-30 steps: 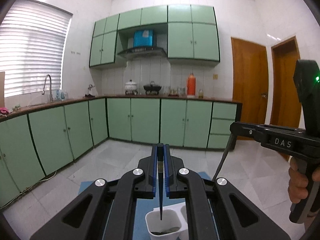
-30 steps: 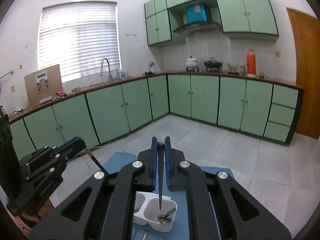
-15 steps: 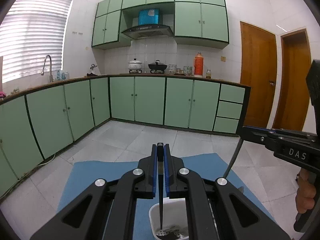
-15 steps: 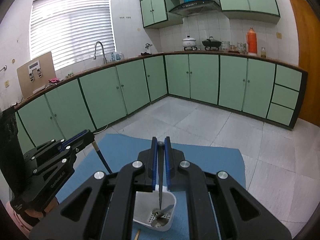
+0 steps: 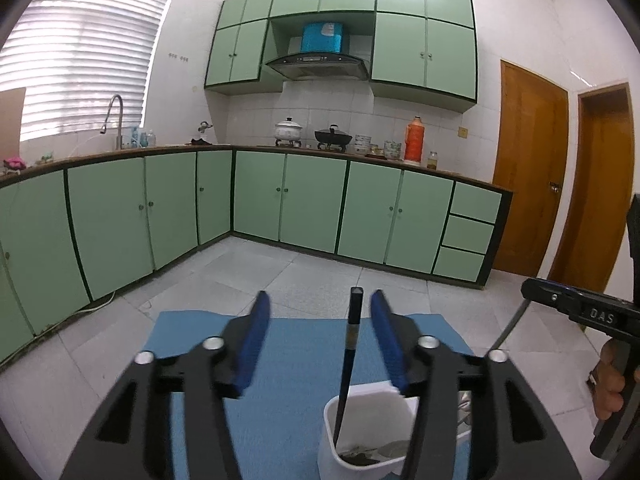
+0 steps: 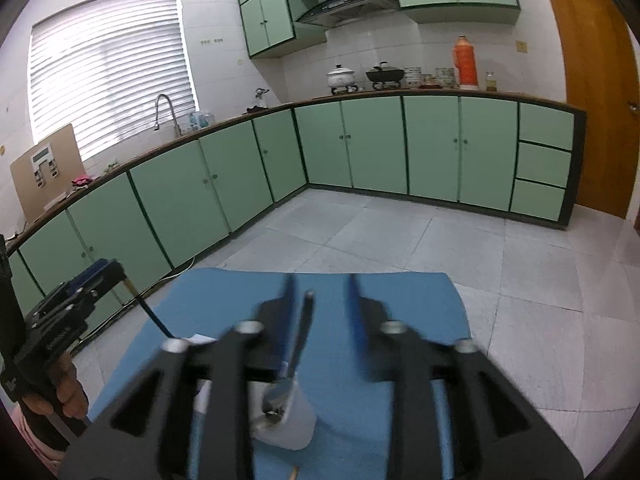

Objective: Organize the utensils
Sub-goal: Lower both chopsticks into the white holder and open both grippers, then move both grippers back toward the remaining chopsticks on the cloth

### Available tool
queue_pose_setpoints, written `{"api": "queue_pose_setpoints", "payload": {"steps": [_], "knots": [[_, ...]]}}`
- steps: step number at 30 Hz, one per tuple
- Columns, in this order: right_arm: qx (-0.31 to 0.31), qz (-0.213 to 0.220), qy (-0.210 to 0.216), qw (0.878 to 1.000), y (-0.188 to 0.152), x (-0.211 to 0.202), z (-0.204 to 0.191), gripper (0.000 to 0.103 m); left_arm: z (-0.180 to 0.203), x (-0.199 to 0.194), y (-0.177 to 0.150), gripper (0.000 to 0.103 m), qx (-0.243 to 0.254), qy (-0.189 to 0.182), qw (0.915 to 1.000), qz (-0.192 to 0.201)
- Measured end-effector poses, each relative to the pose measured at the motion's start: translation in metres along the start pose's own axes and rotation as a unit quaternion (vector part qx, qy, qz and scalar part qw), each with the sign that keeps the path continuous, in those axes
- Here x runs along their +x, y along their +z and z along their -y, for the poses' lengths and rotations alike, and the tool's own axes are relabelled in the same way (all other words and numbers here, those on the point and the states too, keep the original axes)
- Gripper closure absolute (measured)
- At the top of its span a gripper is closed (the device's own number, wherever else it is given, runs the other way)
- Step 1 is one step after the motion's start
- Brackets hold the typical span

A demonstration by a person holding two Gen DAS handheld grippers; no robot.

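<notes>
In the left wrist view my left gripper (image 5: 318, 312) is open; a dark chopstick (image 5: 349, 354) stands free between its fingers with its tip down in a white utensil holder (image 5: 366, 432) on a blue mat (image 5: 280, 360). In the right wrist view my right gripper (image 6: 320, 300) is open, blurred; a metal spoon (image 6: 294, 364) stands free between its fingers, its bowl in the white holder (image 6: 292, 420). The right gripper also shows in the left view (image 5: 532, 292), the left gripper in the right view (image 6: 102, 276).
The mat lies on a white tiled floor (image 5: 280, 272). Green cabinets (image 5: 312, 204) line the back and left walls. Wooden doors (image 5: 528, 200) stand at the right. A wooden stick end (image 6: 294, 472) lies on the mat near the holder.
Both grippers have opened. The chopstick and the spoon they held now stand loose in the white holder. Both grippers have tilted down toward the mat.
</notes>
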State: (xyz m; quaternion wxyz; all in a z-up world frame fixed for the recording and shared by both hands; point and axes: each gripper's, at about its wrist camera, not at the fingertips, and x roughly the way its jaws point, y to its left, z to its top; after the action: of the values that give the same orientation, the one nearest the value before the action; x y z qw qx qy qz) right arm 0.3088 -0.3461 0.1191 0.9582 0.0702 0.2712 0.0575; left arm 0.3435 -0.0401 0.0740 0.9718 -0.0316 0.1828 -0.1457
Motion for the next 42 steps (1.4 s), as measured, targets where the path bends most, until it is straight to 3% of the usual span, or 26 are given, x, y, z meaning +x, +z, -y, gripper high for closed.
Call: {"api": "queue_pose_setpoints", "payload": {"steps": [5, 8, 17, 24, 33, 42], "knots": [[-0.004, 0.013, -0.002, 1.000, -0.007, -0.018, 0.004, 0.049, -0.004, -0.011, -0.007, 0.030, -0.008, -0.006, 1.0000, 0.002], [0.001, 0.028, -0.008, 1.000, -0.010, -0.031, 0.007, 0.035, -0.007, -0.020, -0.010, 0.025, -0.014, -0.003, 0.9999, 0.007], [-0.016, 0.058, -0.019, 0.998, -0.046, -0.080, 0.004, 0.015, -0.018, -0.068, -0.023, 0.016, -0.029, 0.011, 0.9990, 0.033], [-0.028, 0.046, -0.039, 0.998, -0.122, -0.108, -0.006, 0.014, -0.020, -0.111, -0.071, 0.014, -0.025, 0.029, 0.9990, 0.025], [-0.030, 0.038, -0.103, 0.994, -0.248, -0.133, -0.035, 0.014, 0.022, -0.161, -0.184, 0.014, 0.040, 0.062, 0.9972, -0.009], [-0.039, 0.060, -0.134, 0.988, -0.332, -0.153, -0.066, 0.033, 0.049, -0.198, -0.251, 0.015, 0.058, 0.072, 0.9958, 0.005]]}}
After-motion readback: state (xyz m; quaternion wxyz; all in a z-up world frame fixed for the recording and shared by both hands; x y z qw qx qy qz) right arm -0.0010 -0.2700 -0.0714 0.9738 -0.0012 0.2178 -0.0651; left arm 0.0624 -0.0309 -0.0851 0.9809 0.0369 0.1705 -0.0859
